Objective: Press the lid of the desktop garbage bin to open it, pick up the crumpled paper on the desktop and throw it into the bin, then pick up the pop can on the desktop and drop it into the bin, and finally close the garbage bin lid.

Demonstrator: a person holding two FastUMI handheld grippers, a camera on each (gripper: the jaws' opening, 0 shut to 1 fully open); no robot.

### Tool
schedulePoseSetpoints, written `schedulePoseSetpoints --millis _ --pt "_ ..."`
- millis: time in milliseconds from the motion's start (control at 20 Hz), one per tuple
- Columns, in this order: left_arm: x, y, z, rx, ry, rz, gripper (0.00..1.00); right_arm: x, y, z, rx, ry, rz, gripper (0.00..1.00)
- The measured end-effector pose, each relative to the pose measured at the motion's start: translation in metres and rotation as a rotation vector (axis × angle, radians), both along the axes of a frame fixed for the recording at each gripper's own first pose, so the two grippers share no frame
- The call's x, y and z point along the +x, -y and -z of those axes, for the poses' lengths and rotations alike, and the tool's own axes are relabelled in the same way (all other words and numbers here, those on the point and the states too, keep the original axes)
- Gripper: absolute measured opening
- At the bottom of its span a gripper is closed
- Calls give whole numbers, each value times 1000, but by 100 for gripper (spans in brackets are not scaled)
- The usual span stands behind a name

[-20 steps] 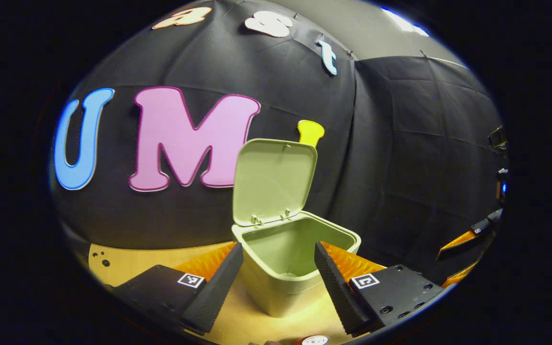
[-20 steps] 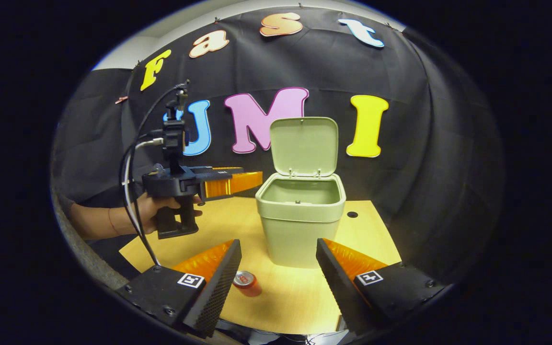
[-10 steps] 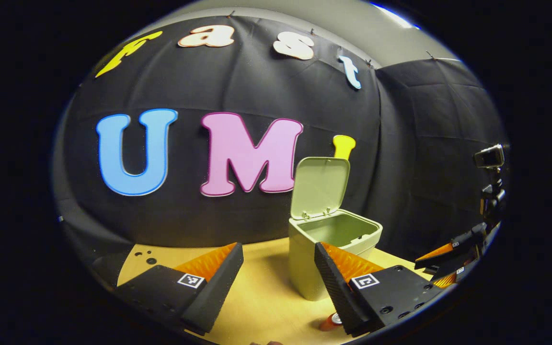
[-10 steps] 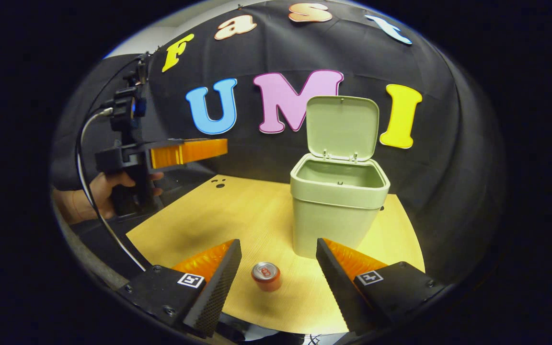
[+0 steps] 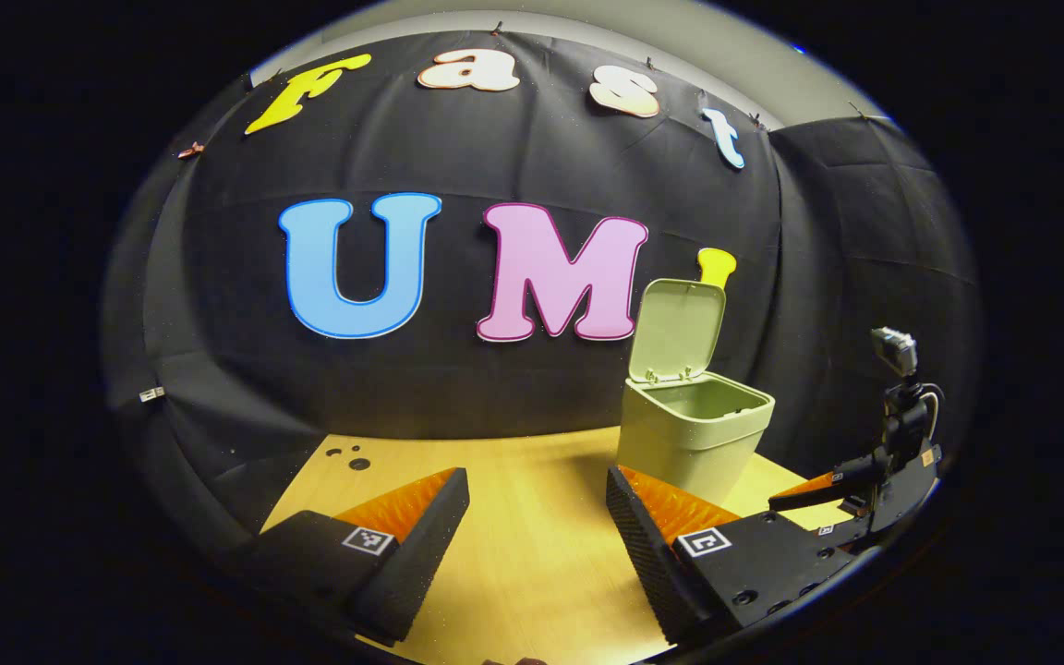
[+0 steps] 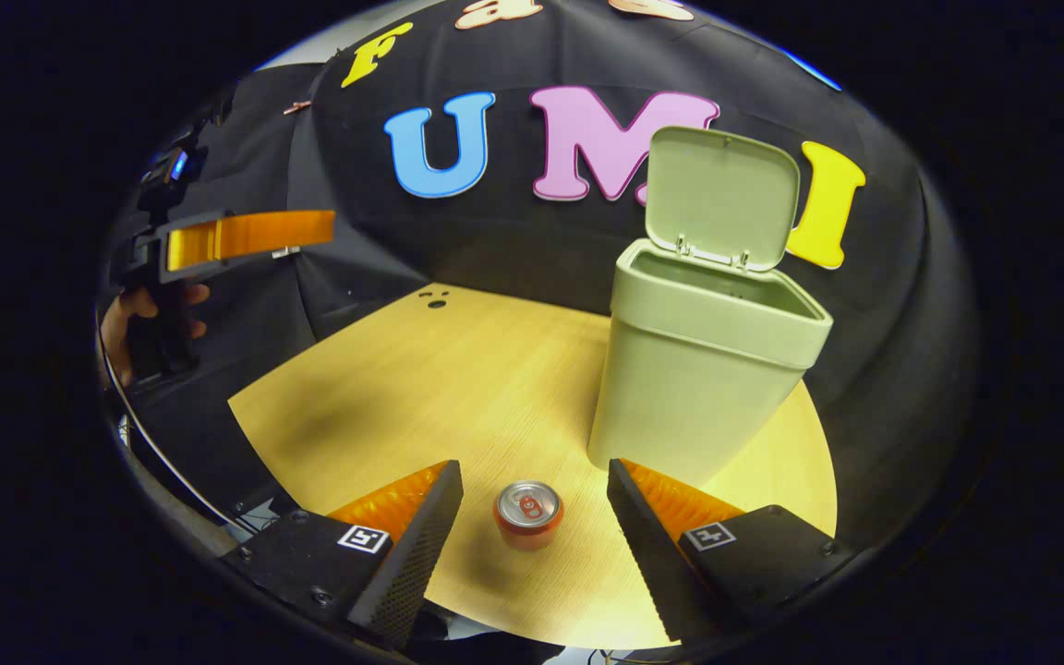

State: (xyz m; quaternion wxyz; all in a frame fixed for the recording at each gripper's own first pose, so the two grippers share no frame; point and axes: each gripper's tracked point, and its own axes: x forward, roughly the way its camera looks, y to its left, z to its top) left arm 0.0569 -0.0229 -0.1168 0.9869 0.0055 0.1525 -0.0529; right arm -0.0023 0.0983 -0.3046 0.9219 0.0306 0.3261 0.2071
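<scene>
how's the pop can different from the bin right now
The pop can is small, red, its top sealed; the bin is far bigger, pale green, its lid raised. The pop can sits between the right tool's open fingers; the bin stands beyond. Both stand upright on the table.

We get warm overhead light on the tabletop (image 6: 458,369), bright mid-frame, falling off hard toward the dim cloth wall (image 5: 458,397). Soft shadow sits beside the bin (image 6: 698,369). Heavy fisheye bending at edges; focus stays sharp, no motion blur.
</scene>
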Motion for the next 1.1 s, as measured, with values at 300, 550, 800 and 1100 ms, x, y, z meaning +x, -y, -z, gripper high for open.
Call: schedulePoseSetpoints --millis 300,550,800,1100 --pt "-23 -20 10 -12 -34 -40 96 4 -13 52 -14 -104 -7 99" --pt "-28 -27 16 -6 -54 -48 96 0 -20 87 -57 -167 -42 100" --pt "-26 -25 21 -5 -68 -43 96 -5 -27 113 -107 -201 -74 100" --pt "-21 -25 24 -4 -75 -37 96 -6 -31 118 -100 -235 -86 82"
